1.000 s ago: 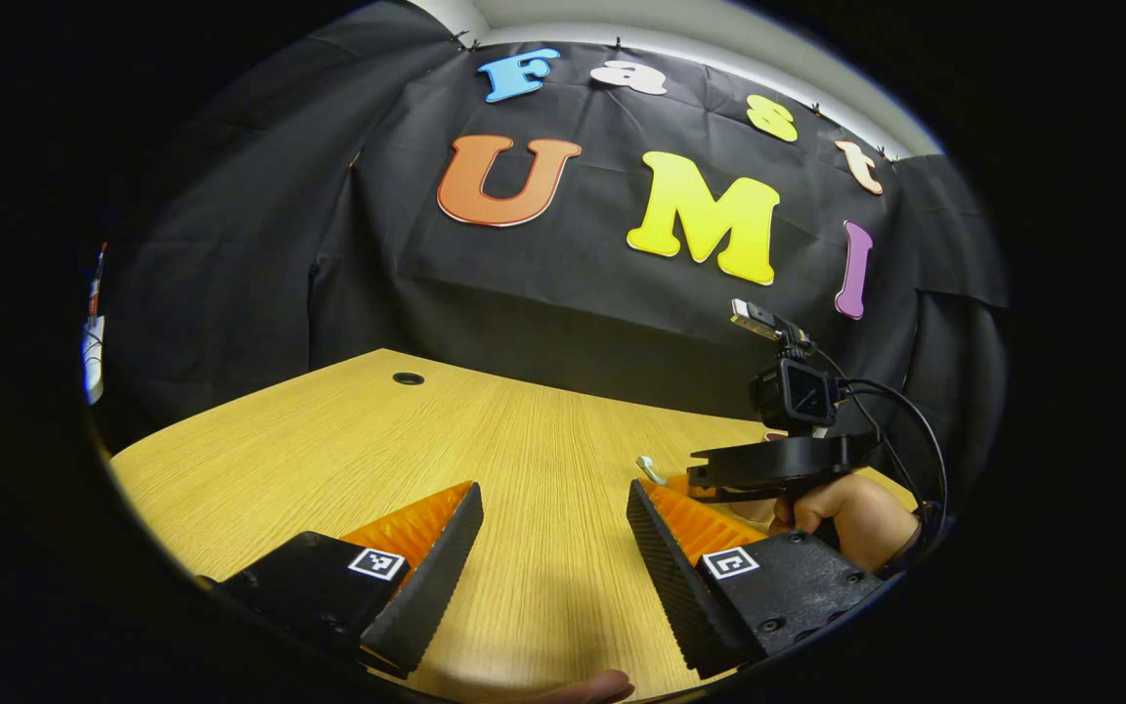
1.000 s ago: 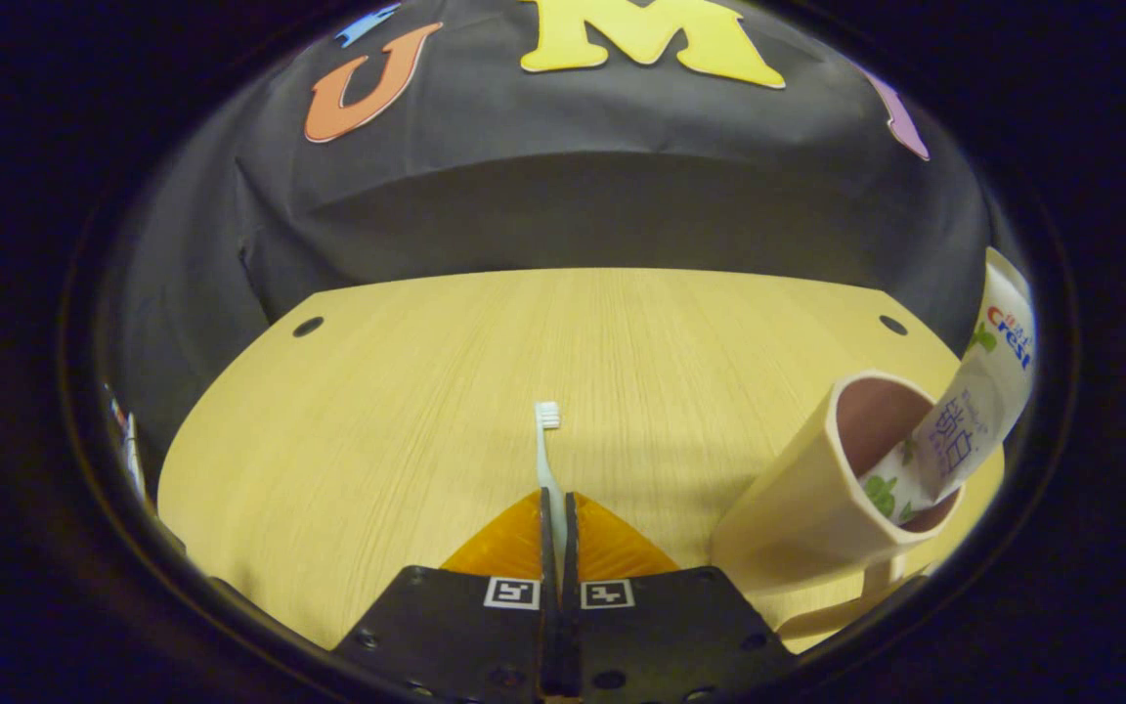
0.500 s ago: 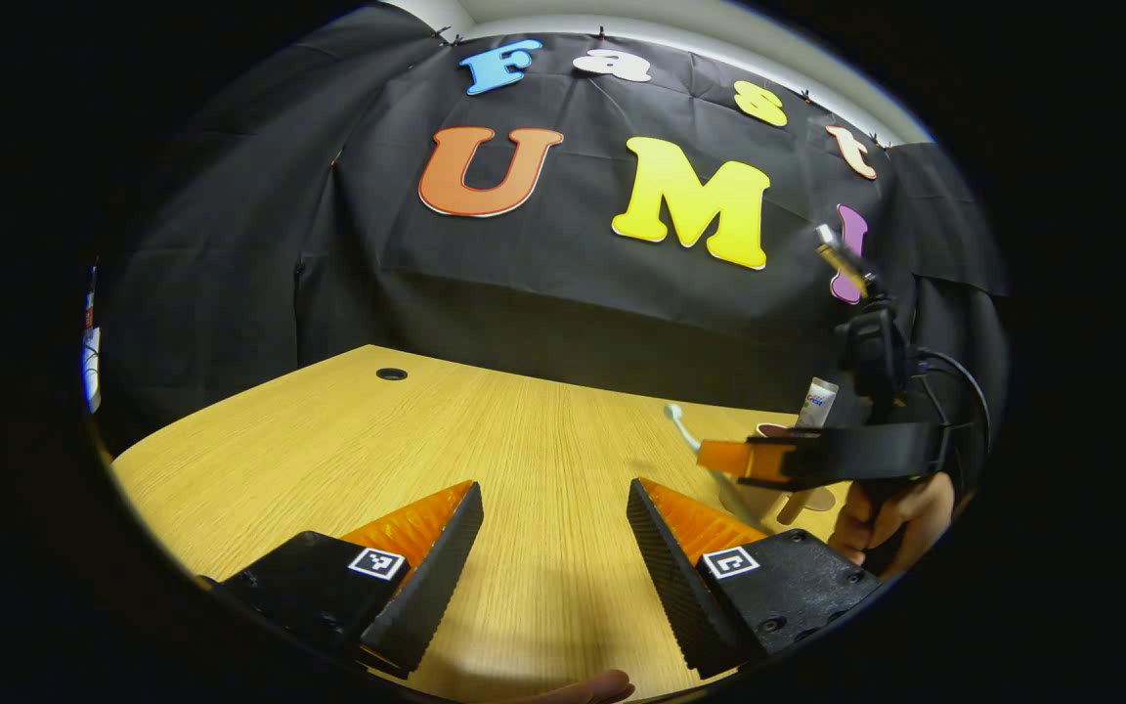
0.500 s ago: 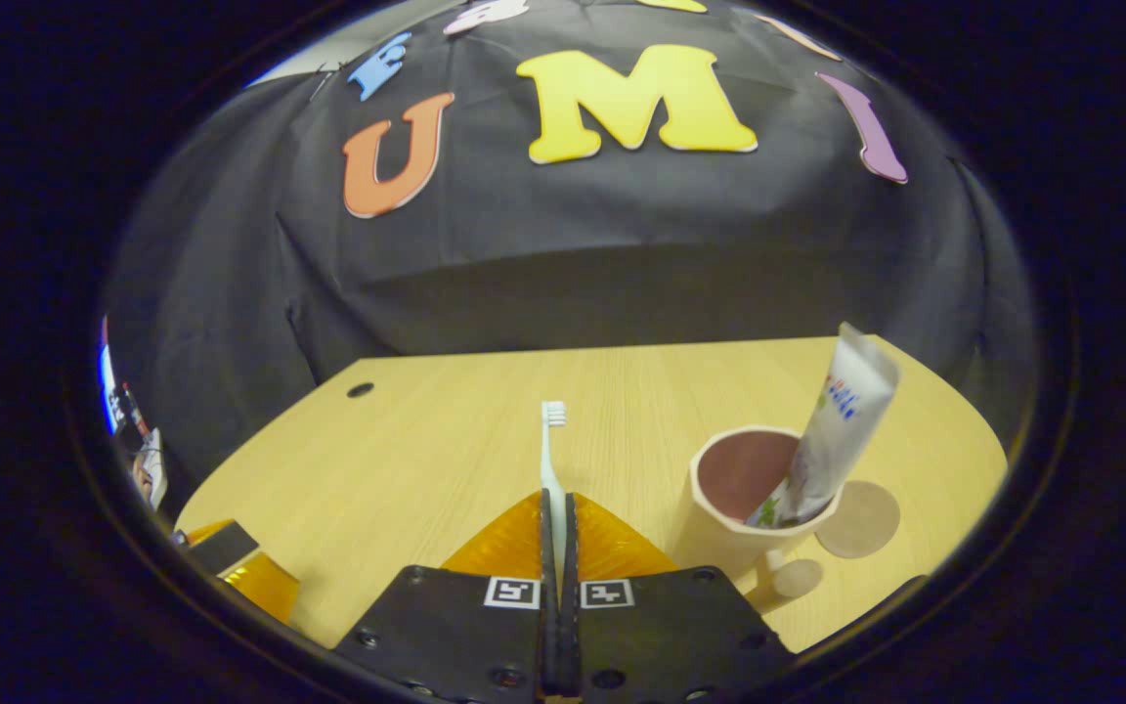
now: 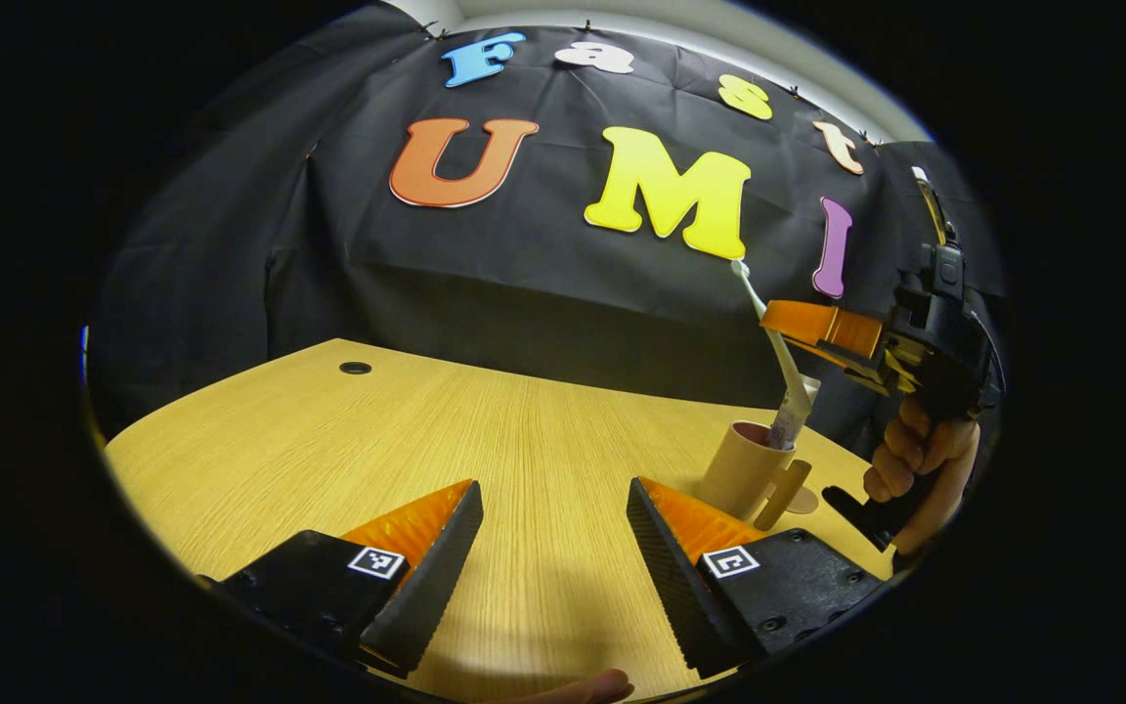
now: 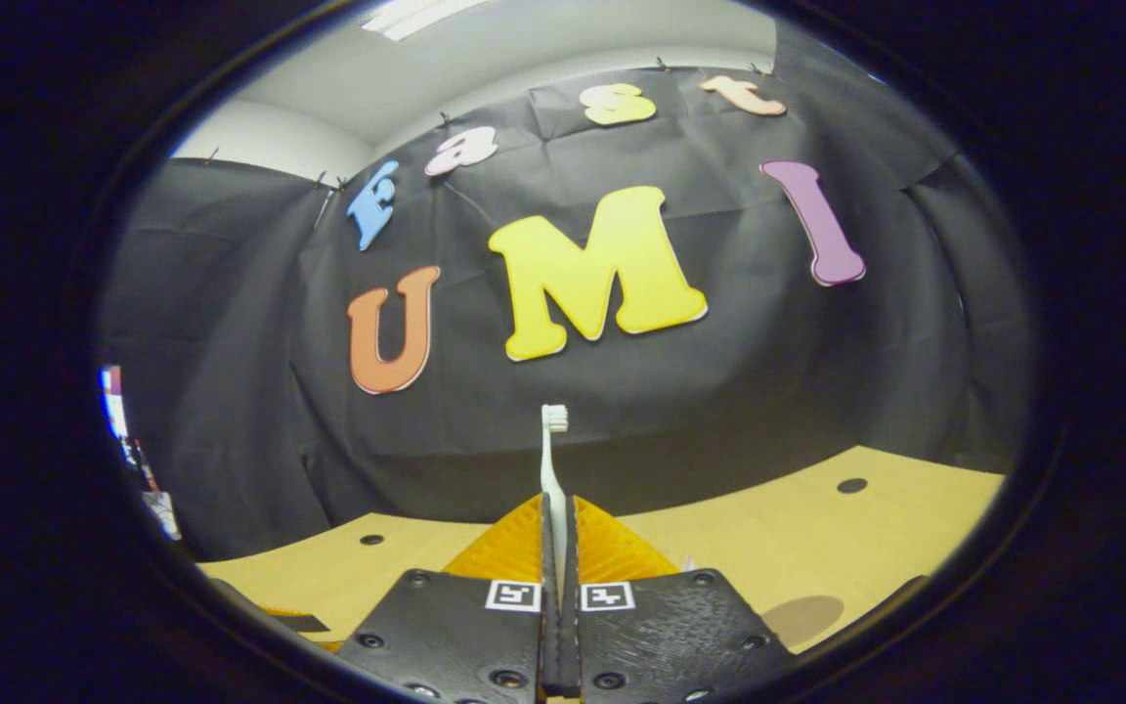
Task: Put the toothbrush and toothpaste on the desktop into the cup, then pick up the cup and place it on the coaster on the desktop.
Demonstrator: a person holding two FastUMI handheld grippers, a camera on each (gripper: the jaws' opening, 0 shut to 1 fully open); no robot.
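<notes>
In the left gripper view a beige cup (image 5: 741, 472) with a handle stands on the wooden desk at the right, and the toothpaste tube (image 5: 790, 422) sticks out of it. Above the cup my right gripper (image 5: 810, 327) is shut on the white toothbrush (image 5: 768, 328). The brush is tilted with its head up and its lower end near the cup's mouth. In the right gripper view the toothbrush (image 6: 552, 460) points up from between the shut right gripper (image 6: 559, 504). My left gripper (image 5: 553, 533) is open low over the desk, left of the cup, holding nothing.
A round coaster (image 5: 803, 502) lies on the desk just behind the cup's handle. A hand (image 5: 915, 460) holds the right gripper. The desk (image 5: 426, 440) has a cable hole (image 5: 355, 368) at its far left, and other holes (image 6: 852, 485) show in the right gripper view.
My right gripper has lifted the toothbrush off the desk, swung right and tipped upward, ending above the cup. The left gripper has hardly moved.
</notes>
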